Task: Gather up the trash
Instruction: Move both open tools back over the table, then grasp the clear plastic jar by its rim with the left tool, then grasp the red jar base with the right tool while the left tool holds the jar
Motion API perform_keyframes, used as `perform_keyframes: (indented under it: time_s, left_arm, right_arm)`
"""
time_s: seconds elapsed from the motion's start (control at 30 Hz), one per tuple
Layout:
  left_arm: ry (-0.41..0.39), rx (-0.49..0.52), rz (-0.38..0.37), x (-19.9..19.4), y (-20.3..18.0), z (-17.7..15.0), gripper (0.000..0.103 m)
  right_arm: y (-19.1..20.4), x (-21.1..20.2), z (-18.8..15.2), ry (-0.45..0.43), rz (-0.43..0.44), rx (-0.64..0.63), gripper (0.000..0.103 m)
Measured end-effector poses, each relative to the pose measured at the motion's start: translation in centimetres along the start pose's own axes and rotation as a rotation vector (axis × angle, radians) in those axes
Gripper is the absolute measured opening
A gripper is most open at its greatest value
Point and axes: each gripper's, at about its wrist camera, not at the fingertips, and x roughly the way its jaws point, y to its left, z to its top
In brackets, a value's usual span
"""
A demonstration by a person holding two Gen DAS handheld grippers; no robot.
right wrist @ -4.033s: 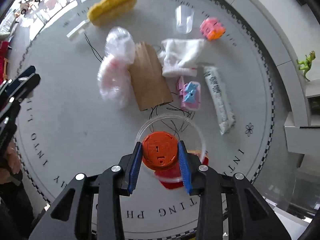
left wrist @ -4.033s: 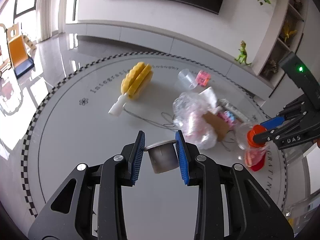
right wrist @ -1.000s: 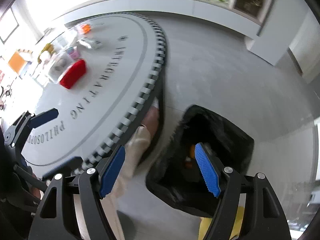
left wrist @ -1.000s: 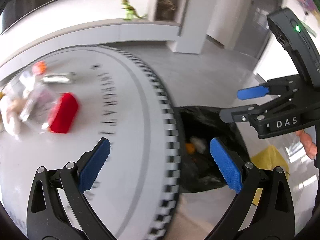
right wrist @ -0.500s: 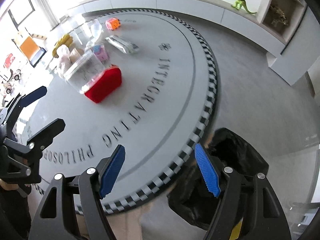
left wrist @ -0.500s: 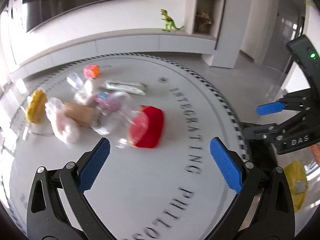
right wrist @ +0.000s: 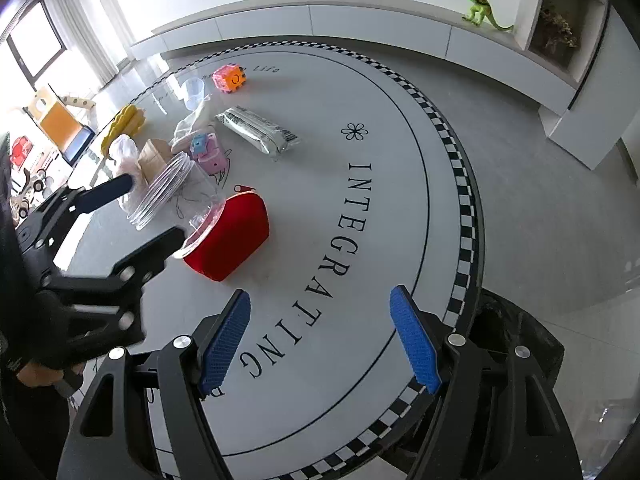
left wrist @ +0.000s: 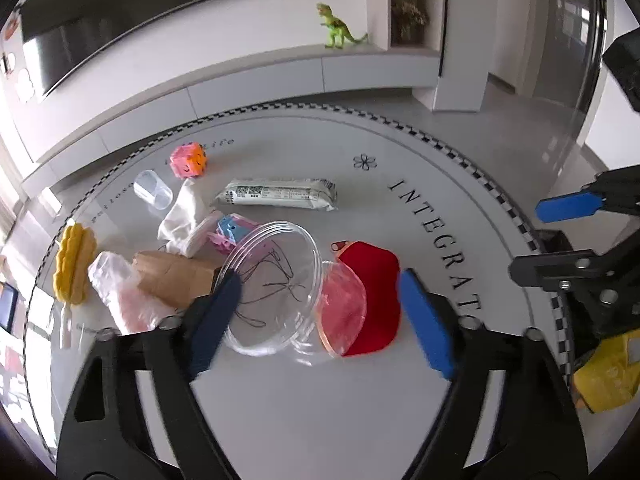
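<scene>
- We see the trash bag (right wrist: pixel 516 344) only at the lower right of the right wrist view, mostly hidden behind the right gripper (right wrist: pixel 320 340).
- Our left gripper (left wrist: pixel 320 312), blurred, spreads wide and empty around the clear jar (left wrist: pixel 276 284) lying beside the red pouch (left wrist: pixel 372 292), centre frame.
- The right gripper gapes wide, empty.
- Half a second ago the left gripper stood farther from the jar.

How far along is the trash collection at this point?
Done: cannot be judged; the black bin bag beside the table shows no contents. In hand: nothing; left gripper hovers open over the clear jar, right gripper open. Left: jar, foil packet, paper bag, plastic bag.
</scene>
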Motion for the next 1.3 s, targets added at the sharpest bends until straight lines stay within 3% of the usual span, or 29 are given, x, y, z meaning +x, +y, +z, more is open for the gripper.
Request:
perform_keyframes:
  time_s: [0.03,0.1,0.2,0.27,0.4,0.83,1.07,1.13,1.3]
  left_arm:
    - [0.015,0.005,-0.004,0.6,0.1,0.1,0.051]
    - [0.046,0.020,-0.035,1.6,0.0,0.0,0.038]
    - [0.051,0.055,-0.038,2.0,-0.7,-0.5,0.033]
    - [0.059,0.046,-0.060,1.9,-0.7,-0.9,0.018]
    - [0.071,0.049,-0.058,1.3,-0.7,-2.3,0.010]
    - [0.066,-0.072,-0.031,-1.9,3.2,-6.4,0.010]
    - [0.108,-0.188,-0.052,-0.5,4.9,-7.8,0.010]
    - [0.108,-0.206,-0.035,-0.4,5.0,-7.8,0.010]
    - [0.118,-0.191,0.015,0.1,4.4,-7.6,0.010]
  right_arm:
    - [0.0,0.1,0.1,0.001,0.002,0.001,0.073]
    - [0.0,0.4,0.3,0.002,0.006,0.005,0.073]
    - [0.1,0.9,0.5,0.007,0.017,0.011,0.073]
    - [0.3,1.5,0.8,0.013,0.034,0.015,0.073]
    - [1.3,3.1,1.4,0.036,0.089,0.032,0.073]
    - [5.6,8.5,3.5,0.091,0.141,0.070,0.073]
    - [7.6,10.4,4.0,0.087,0.050,0.028,0.073]
    - [8.2,10.2,3.8,0.075,0.036,-0.016,0.047]
    - [8.1,9.4,3.1,0.071,0.065,-0.027,0.043]
